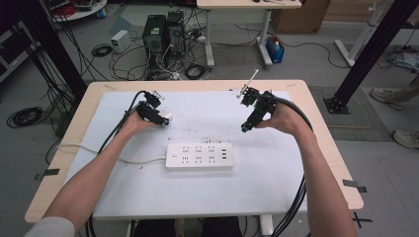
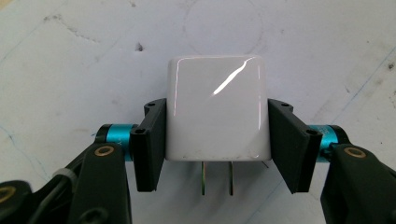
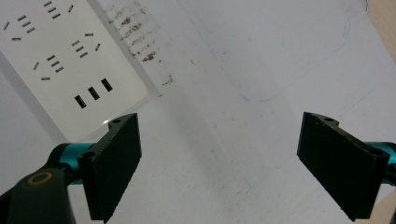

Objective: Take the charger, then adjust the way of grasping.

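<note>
My left gripper point(image 2: 217, 140) fingers pinch the white charger point(image 2: 217, 109) on the counter point(image 1: 276, 173), right gripper point(image 3: 219, 163) fingers spread idle; next I'd lift and aim its prongs at the power strip point(image 1: 199, 155).

Left claw point(image 2: 217, 140) is clamped tight — right claw point(image 3: 219, 163) hangs with jaws spread wide.

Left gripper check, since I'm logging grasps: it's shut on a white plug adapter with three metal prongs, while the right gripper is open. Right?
Not quite: the white plug adapter has two prongs, as the left gripper view shows. The left gripper is shut on it and the right gripper is open.
</note>
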A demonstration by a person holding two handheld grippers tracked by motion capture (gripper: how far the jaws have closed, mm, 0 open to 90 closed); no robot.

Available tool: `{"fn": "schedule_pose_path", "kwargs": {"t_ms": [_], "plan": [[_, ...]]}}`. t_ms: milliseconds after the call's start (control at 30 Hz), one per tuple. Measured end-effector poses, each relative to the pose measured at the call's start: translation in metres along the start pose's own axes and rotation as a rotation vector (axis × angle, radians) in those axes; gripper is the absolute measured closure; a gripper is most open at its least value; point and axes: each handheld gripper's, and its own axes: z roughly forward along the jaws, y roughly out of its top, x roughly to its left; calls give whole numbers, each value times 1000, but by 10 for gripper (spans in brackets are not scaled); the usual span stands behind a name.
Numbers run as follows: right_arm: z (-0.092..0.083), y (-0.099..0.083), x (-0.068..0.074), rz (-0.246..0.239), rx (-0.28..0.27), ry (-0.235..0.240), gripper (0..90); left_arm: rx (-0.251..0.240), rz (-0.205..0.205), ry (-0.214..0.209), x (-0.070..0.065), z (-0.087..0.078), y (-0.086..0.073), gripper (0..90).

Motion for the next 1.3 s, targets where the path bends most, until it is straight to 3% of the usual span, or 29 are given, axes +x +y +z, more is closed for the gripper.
{"fn": "schedule_pose_path", "kwargs": {"t_ms": [233, 267, 400, 533, 700, 967, 1167, 1233, 1300], "plan": [[-1, 1, 0, 14, -6, 1, 132, -14, 21, -5, -3, -5, 1, 425], [-1, 1, 0, 17, -8, 0, 132, -24, 46, -3, -5, -10, 3, 425], [-4, 2, -1, 40, -20, 6, 132, -81, 79, 2, -12, -24, 7, 425], [-10, 2, -1, 59, -56, 20, 132, -120, 136, 6, -21, -39, 11, 425], [-14, 2, 0, 76, -82, 27, 132, -164, 169, 19, -30, -61, 13, 425], [-22, 7, 3, 93, -144, 37, 132, -252, 289, 38, -55, -98, 12, 425], [-33, 12, 6, 126, -251, 107, 132, -350, 389, 61, -82, -121, 10, 425], [-37, 14, 7, 143, -284, 130, 132, -396, 444, 78, -93, -126, 9, 425], [-40, 15, 8, 155, -308, 148, 132, -428, 467, 85, -101, -129, 9, 425]]}}
